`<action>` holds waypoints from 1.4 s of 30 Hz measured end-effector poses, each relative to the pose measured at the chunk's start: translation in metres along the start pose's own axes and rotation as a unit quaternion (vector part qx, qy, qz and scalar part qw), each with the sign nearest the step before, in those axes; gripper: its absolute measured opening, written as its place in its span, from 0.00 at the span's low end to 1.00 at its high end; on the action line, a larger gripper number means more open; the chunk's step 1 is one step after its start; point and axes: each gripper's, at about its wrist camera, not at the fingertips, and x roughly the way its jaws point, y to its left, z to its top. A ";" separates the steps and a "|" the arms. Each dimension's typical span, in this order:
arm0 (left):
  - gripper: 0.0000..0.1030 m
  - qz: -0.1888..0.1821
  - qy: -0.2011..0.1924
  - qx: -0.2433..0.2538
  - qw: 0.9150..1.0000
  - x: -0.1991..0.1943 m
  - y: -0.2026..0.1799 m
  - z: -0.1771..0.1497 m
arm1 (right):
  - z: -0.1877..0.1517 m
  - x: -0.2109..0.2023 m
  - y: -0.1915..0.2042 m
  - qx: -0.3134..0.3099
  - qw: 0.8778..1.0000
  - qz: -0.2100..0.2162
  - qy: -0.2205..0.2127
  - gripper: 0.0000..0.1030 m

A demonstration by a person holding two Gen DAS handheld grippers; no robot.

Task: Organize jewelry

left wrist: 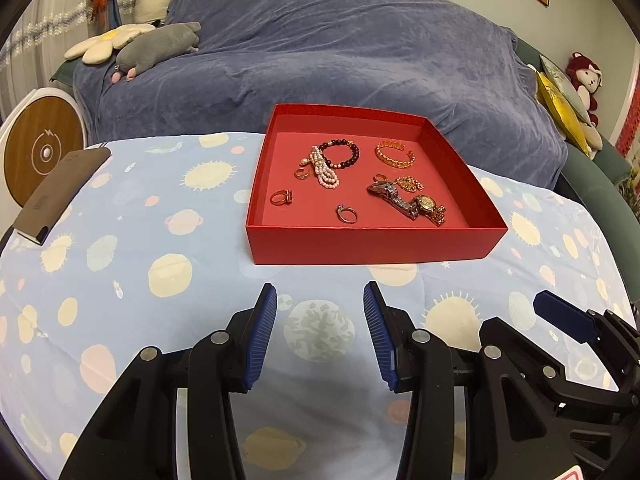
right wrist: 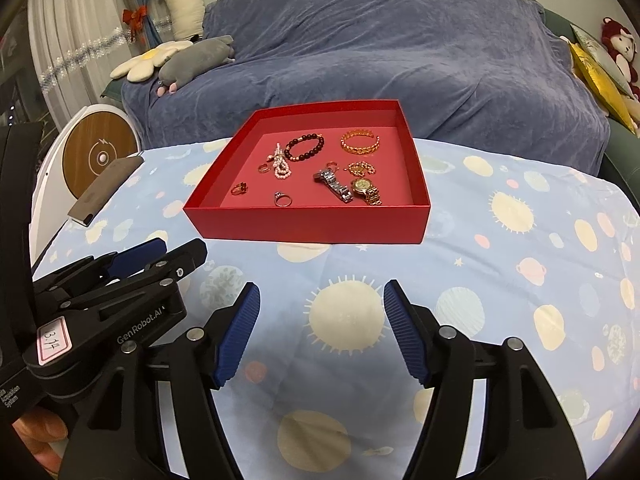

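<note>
A red shallow box [left wrist: 372,246] [right wrist: 308,229] stands on the planet-print cloth. Inside lie a dark bead bracelet [left wrist: 341,153] [right wrist: 305,146], a pearl piece [left wrist: 325,171] [right wrist: 281,164], a gold cuff [left wrist: 394,154] [right wrist: 359,142], a gold chain [left wrist: 409,184] [right wrist: 361,168], a gold-and-silver watch [left wrist: 416,202] [right wrist: 354,189] and several rings [left wrist: 346,213] [right wrist: 282,199]. My left gripper [left wrist: 320,300] [right wrist: 176,254] is open and empty, short of the box's front wall. My right gripper [right wrist: 322,296] is open and empty, also in front of the box; one blue finger [left wrist: 560,314] shows in the left wrist view.
A dark flat case [left wrist: 60,190] [right wrist: 106,186] lies at the cloth's left edge. A round wood-faced device [left wrist: 40,152] [right wrist: 98,156] stands beyond it. A sofa under a blue cover [left wrist: 340,52] [right wrist: 380,40] with plush toys [left wrist: 158,46] sits behind the table.
</note>
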 end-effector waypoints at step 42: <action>0.83 0.063 -0.012 -0.020 0.998 -0.007 0.011 -0.005 | -0.008 0.001 -0.006 0.010 0.999 -0.041 -0.022 0.93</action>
